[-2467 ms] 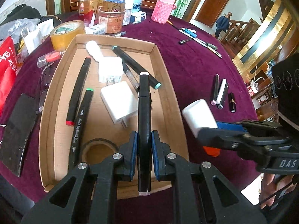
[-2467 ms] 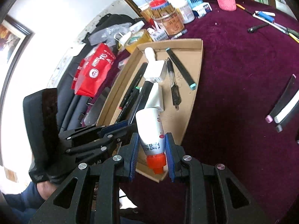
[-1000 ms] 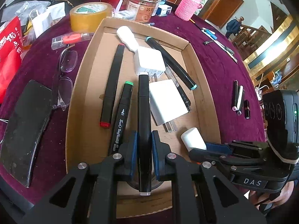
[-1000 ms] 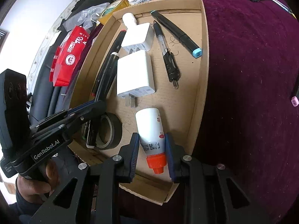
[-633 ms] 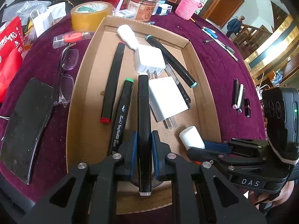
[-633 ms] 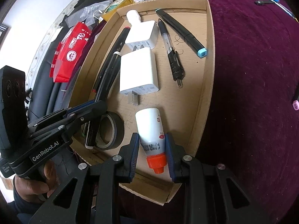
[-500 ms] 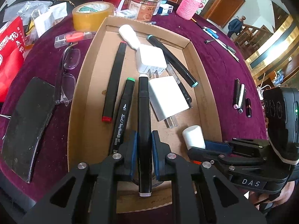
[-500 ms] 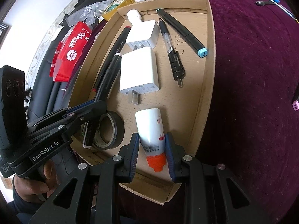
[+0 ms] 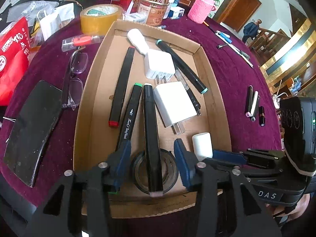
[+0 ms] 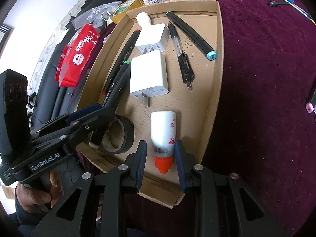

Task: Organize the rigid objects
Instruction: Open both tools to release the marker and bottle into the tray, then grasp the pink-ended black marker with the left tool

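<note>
Cardboard tray [image 9: 86, 90] holds most items. Left gripper [image 9: 152, 164], jaws wide, straddles a released black marker [image 9: 151, 130] lying across the tape roll [image 9: 169, 175]. Right gripper [image 10: 160, 162], jaws wide, flanks the white bottle [image 10: 163, 132] on the tray floor. Only the left view shows loose pens [image 9: 252, 104] still on the cloth.

A surface [image 9: 227, 63] covered in dark purple cloth fills most of the left wrist view. At upper left sit a roll of yellow packing tape [image 9: 99, 18] and a red packet [image 9: 11, 53]. A pair of glasses [image 9: 74, 79] lies left of centre, just beside a black phone [image 9: 31, 132] at lower left. A pink knitted cup [image 9: 200, 9] and a printed tin [image 9: 154, 7] stand along the top. A dark wooden door [image 9: 244, 7] shows at upper right.
</note>
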